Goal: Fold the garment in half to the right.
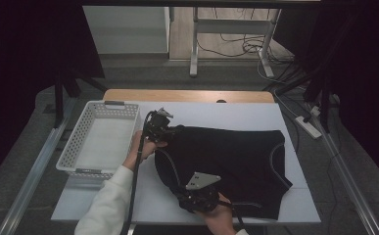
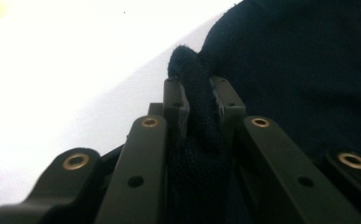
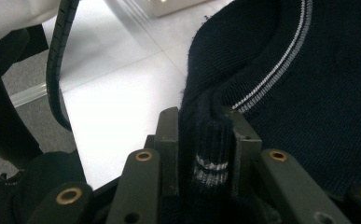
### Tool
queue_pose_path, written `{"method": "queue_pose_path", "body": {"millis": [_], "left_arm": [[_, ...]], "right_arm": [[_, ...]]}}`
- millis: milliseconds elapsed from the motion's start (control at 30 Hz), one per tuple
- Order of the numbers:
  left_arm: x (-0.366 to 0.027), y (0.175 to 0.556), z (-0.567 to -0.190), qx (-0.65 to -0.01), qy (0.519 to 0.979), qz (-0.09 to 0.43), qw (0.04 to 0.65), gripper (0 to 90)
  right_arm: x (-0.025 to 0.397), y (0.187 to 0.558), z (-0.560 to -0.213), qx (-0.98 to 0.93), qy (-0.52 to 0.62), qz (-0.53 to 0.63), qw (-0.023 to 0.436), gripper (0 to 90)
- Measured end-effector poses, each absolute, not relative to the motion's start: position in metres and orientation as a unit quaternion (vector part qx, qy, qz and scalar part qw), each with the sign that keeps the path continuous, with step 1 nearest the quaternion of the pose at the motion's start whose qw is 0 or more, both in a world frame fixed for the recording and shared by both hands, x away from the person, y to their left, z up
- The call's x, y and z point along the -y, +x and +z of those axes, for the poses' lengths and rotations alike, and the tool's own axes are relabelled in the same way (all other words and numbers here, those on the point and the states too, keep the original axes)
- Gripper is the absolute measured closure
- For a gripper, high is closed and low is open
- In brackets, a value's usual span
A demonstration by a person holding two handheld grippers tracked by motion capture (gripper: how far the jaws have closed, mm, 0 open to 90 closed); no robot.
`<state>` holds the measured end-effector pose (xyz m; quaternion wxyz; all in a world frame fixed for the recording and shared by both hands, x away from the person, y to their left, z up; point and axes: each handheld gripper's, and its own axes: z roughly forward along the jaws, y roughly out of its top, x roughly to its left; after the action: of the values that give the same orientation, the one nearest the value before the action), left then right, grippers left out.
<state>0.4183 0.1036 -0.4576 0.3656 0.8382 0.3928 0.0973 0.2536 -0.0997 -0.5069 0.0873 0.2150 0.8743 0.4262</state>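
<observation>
A dark navy knitted sweater [image 1: 231, 161] with thin pale stripes lies spread over the white table top [image 1: 236, 115]. My left gripper [image 1: 163, 128] is at the sweater's far left corner and is shut on a fold of the knit [image 2: 197, 88]. My right gripper [image 1: 197, 196] is at the near left edge, shut on a striped hem fold [image 3: 210, 140]. The sweater's body [image 3: 308, 79] stretches away to the right of those jaws. Hands hold both grippers, and a white sleeve [image 1: 104, 205] comes in from the bottom.
A white perforated plastic basket [image 1: 79, 142] stands on the table's left side, close to the left gripper. A wooden strip [image 1: 187, 95] borders the table's far edge. Beyond it are table legs and cables on the floor [image 1: 236, 46]. A black cable [image 3: 59, 51] trails near the right gripper.
</observation>
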Motion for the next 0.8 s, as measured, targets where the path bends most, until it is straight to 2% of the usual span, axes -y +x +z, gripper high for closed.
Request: {"method": "queue_pose_path", "body": {"millis": [400, 800], "left_arm": [[-0.122, 0.416, -0.441, -0.402, 0.818, 0.1, 0.398, 78.0], [-0.137, 0.417, -0.434, -0.411, 0.806, 0.102, 0.413, 78.2]], "right_arm": [[0.094, 0.255, -0.488, -0.859, 0.209, 0.455, 0.106, 70.0], [0.087, 0.262, -0.477, -0.852, 0.205, 0.47, 0.102, 70.0]]}}
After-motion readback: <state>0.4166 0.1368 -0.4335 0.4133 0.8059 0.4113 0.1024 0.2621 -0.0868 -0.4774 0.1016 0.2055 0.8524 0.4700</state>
